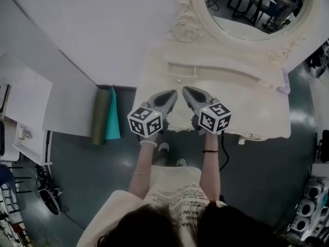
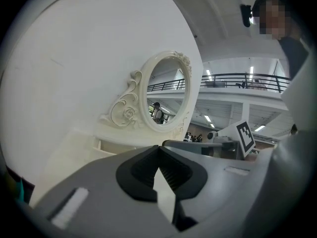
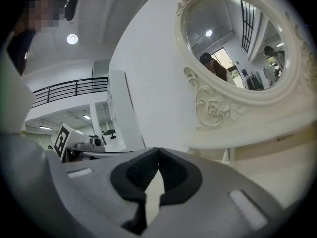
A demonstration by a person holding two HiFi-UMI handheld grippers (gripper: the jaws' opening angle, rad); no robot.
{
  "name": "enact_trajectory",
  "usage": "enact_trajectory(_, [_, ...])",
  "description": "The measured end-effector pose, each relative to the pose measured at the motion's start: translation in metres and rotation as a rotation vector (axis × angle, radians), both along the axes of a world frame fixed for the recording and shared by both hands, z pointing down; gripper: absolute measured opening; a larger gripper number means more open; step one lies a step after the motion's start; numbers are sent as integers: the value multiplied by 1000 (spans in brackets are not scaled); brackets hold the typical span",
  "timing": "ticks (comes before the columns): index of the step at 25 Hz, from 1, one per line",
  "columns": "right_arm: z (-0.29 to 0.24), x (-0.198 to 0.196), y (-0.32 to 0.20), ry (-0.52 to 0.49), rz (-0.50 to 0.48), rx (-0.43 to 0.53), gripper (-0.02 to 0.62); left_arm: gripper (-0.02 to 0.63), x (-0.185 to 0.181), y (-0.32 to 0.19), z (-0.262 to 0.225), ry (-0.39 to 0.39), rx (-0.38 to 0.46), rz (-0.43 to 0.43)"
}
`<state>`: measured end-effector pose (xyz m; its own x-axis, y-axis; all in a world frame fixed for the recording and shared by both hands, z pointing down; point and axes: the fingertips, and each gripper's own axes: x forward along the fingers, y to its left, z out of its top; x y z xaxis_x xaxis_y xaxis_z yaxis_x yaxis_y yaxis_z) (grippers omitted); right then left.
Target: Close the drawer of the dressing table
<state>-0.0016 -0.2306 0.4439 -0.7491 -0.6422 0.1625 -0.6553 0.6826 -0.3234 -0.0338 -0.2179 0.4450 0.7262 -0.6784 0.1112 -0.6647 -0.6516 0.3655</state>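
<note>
The cream dressing table [image 1: 257, 104] stands against the white wall, with its oval mirror [image 1: 257, 9] above. Both grippers hover over the front of the tabletop, side by side, tips nearly touching each other. My left gripper [image 1: 174, 92] is shut with nothing between its fingers, and so is my right gripper [image 1: 186, 90]. A low raised shelf [image 1: 181, 71] lies just beyond their tips. The left gripper view has shut jaws [image 2: 159, 147] facing the mirror [image 2: 166, 95]; the right gripper view shows the same [image 3: 157, 149] below the mirror [image 3: 237, 43]. The drawer is not visible in any view.
A rolled green and teal mat [image 1: 105, 115] leans by the wall left of the table. White panels [image 1: 31, 102] and clutter fill the far left. Machinery [image 1: 308, 210] stands on the floor at the lower right. The person's feet [image 1: 164, 148] are at the table's front.
</note>
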Motion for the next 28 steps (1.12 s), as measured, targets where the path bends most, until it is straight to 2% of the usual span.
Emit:
enact_trajectory(10, [18,-12,-24,14,48,-42,3,-2,-8,-25,18,10,-43,65])
enact_trajectory(20, [28,-15,-39,15,116,-83,3,-2,-17,-39,29,-15,-69,127])
enact_trajectory(28, [51,-11,-38,21,178,-169,3,-2,-15,-39,38,-12,-97,146])
